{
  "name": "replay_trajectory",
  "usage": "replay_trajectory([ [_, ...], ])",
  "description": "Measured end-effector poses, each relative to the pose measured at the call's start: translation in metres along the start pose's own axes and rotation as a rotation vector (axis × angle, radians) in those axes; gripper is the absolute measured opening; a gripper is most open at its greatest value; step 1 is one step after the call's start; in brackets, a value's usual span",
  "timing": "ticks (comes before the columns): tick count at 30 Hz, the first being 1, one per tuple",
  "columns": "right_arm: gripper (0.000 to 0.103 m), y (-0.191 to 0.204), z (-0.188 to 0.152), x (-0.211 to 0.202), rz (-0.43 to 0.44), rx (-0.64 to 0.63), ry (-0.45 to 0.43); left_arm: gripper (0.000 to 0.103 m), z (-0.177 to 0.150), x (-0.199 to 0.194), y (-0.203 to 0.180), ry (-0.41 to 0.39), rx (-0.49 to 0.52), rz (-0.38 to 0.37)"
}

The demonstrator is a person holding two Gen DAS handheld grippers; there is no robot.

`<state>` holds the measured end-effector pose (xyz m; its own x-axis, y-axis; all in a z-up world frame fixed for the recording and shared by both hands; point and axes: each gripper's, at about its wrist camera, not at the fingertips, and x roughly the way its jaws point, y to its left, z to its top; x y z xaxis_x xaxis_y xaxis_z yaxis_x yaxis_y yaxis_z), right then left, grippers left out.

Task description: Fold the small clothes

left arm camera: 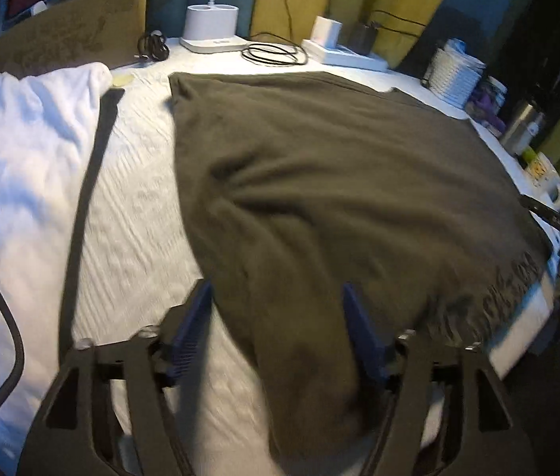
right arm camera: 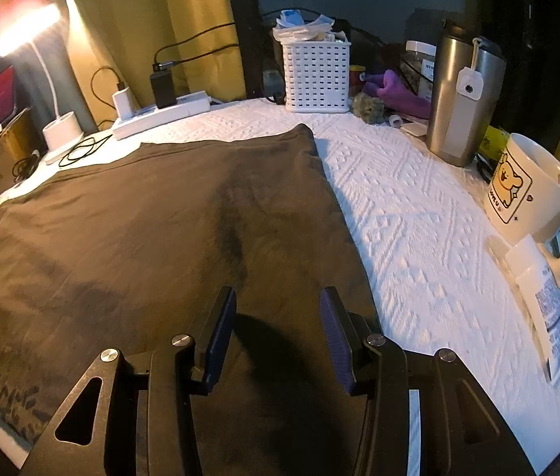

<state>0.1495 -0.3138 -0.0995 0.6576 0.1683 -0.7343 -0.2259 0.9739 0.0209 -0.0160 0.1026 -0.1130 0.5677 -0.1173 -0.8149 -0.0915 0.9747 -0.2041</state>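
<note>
A dark olive garment [left arm camera: 339, 182] lies spread flat on the white textured table cover [left arm camera: 137, 206]. It also shows in the right wrist view [right arm camera: 141, 230], with pale printed lettering near its left edge. My left gripper [left arm camera: 276, 297] is open, its blue pads either side of the garment's near corner, just above the cloth. My right gripper [right arm camera: 278, 305] is open and empty, hovering over the garment's near right part. A white garment [left arm camera: 22, 142] with a dark stripe lies crumpled to the left.
At the back stand a white lamp base [left arm camera: 212, 27], a power strip [right arm camera: 161, 117] with chargers and cables, and a white basket [right arm camera: 315, 75]. On the right stand a steel tumbler [right arm camera: 462, 103] and a bear mug [right arm camera: 530, 194]. A cardboard box [left arm camera: 66, 35] stands back left.
</note>
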Motion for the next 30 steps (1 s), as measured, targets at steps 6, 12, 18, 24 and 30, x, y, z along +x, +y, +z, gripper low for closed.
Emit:
replay_trajectory([
  [6, 0.057, 0.003, -0.015, -0.013, -0.01, -0.028, 0.005, 0.077, -0.016, -0.005, -0.012, -0.008, 0.016, 0.002],
  [12, 0.058, -0.006, -0.032, -0.013, -0.039, -0.031, 0.024, 0.062, -0.028, -0.007, -0.012, -0.072, 0.1, 0.06],
  [18, 0.064, -0.02, -0.038, -0.018, -0.052, -0.006, 0.008, 0.061, -0.019, -0.014, -0.009, -0.061, 0.054, 0.069],
  [24, 0.069, -0.039, -0.044, -0.039, -0.053, 0.054, -0.008, 0.062, 0.008, -0.049, -0.023, -0.238, 0.086, 0.103],
  [30, 0.075, -0.046, -0.059, -0.063, -0.008, 0.103, -0.004, 0.063, 0.038, -0.042, -0.047, -0.295, 0.087, 0.067],
])
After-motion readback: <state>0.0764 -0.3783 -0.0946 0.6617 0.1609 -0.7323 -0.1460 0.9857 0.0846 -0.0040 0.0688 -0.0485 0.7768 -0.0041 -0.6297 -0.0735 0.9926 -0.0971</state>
